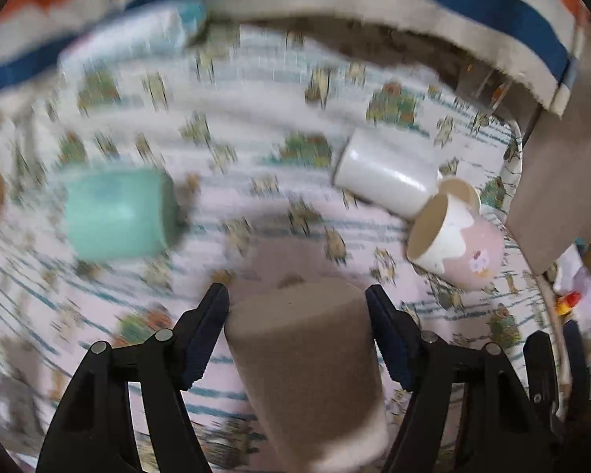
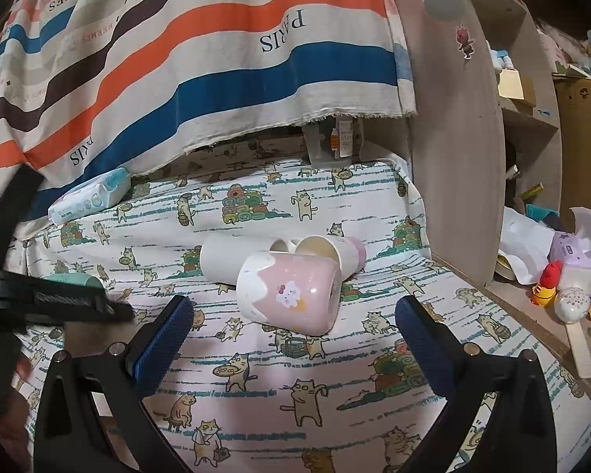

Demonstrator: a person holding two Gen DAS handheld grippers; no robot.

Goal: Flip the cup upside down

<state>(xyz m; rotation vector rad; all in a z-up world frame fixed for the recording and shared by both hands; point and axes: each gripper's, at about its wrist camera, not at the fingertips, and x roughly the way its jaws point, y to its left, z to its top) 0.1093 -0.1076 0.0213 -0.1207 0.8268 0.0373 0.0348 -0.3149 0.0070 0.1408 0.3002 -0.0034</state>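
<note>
In the left wrist view my left gripper [image 1: 297,303] is shut on a brown cup [image 1: 307,370], its flat closed end facing away from the camera, held above the cat-print cloth [image 1: 232,146]. A teal cup [image 1: 118,213] stands at the left, blurred. A white cup [image 1: 386,169] and a pink cup [image 1: 457,244] lie on their sides at the right. In the right wrist view my right gripper [image 2: 291,315] is open and empty, just in front of the pink cup [image 2: 291,289], which lies on its side. The white cup [image 2: 232,256] and another pink-based cup [image 2: 331,250] lie behind it.
A striped cloth [image 2: 201,59] hangs over the back. A wipes pack [image 2: 90,195] lies at the back left. A wooden panel [image 2: 453,138] borders the right side, with toys and tissues [image 2: 571,260] beyond. The left gripper's body [image 2: 39,299] shows at the left.
</note>
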